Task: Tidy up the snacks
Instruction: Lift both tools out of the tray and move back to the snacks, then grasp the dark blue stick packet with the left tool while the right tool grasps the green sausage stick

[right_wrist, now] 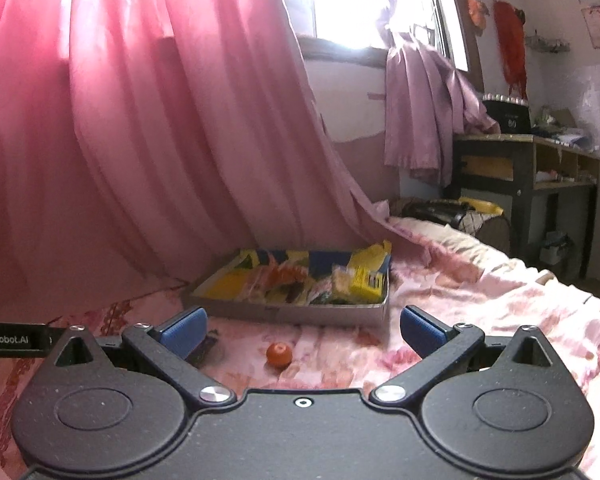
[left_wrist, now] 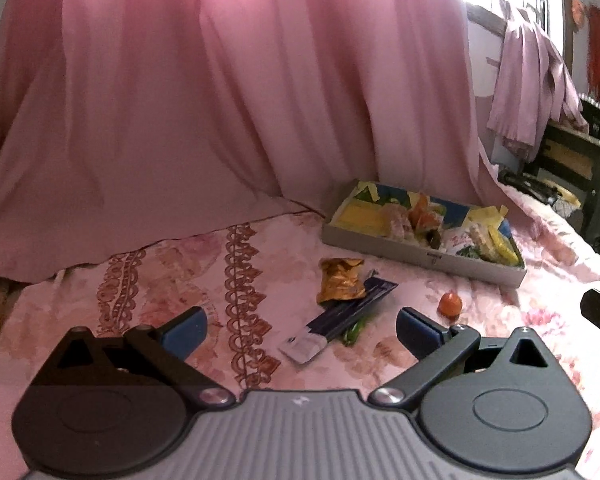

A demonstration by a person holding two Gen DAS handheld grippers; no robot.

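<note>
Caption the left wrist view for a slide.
Open left gripper hovers over loose snack wrappers and an orange candy near the filled cardboard tray.

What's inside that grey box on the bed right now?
The grey box holds a pile of snack packets: yellow wrappers, pinkish bars and an orange-red packet. Whatever lies under the pile is covered, and labels are too blurred to read.

Blown-out window (right_wrist: 340, 4) glare; pink-tinted dimness; fisheye-bent, soft edges

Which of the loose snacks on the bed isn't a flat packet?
The small orange round snack, lying alone nearer the box. The gold packet and dark blue packet beside it are flat wrappers.
</note>
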